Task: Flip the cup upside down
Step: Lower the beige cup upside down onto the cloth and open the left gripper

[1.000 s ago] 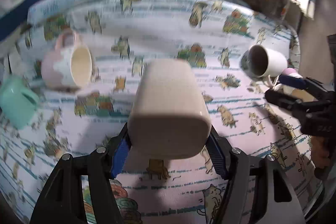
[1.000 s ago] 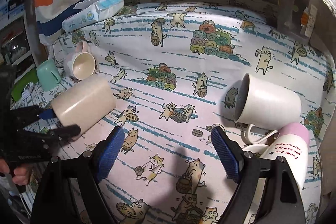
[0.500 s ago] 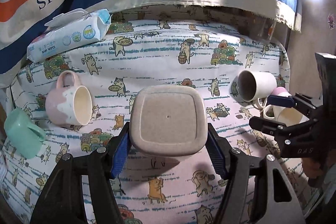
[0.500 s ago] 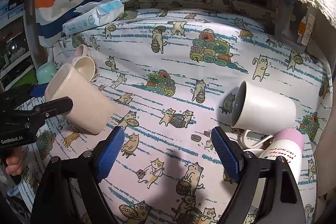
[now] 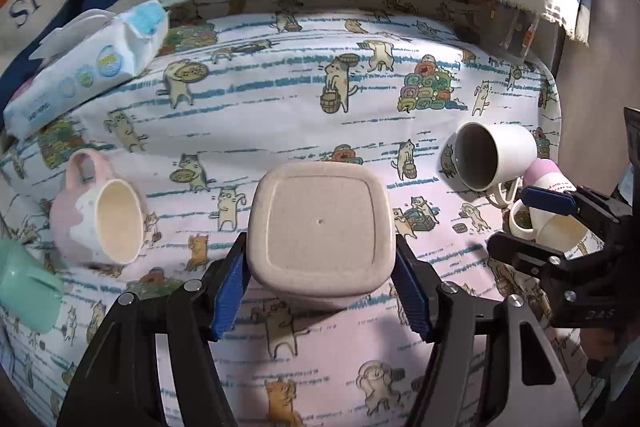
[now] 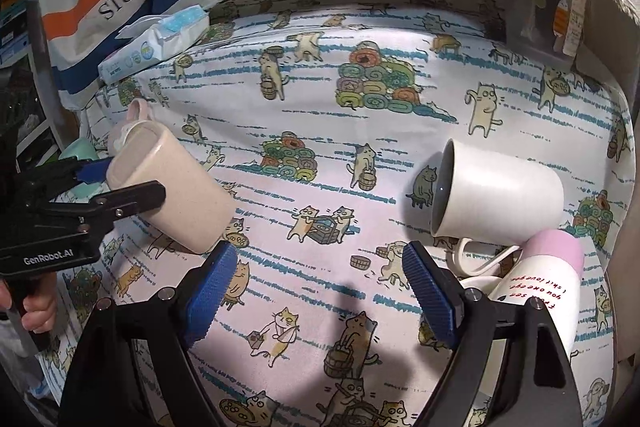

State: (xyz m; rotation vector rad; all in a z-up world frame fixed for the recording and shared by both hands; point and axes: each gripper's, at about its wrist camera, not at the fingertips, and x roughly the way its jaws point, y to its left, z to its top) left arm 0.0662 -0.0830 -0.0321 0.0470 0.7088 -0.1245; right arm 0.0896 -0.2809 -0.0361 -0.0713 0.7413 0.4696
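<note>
Left gripper (image 5: 320, 299) has tipped the beige cup (image 5: 320, 227) since a second ago: fingers clamped on its sides, base toward the camera, rim probably touching the worktop (image 6: 360, 107). Right gripper (image 6: 316, 295), at its 3 o'clock, hangs spread, empty.

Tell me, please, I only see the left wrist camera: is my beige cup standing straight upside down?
Observer: Not yet. The right wrist view shows the beige cup tilted in the left hand-held gripper, bottom higher, open end slanting down toward the cloth.
Operator: Is the other hand-held gripper holding anything?
Observer: No. The right hand-held gripper is open, with only cloth between its fingers.
</note>
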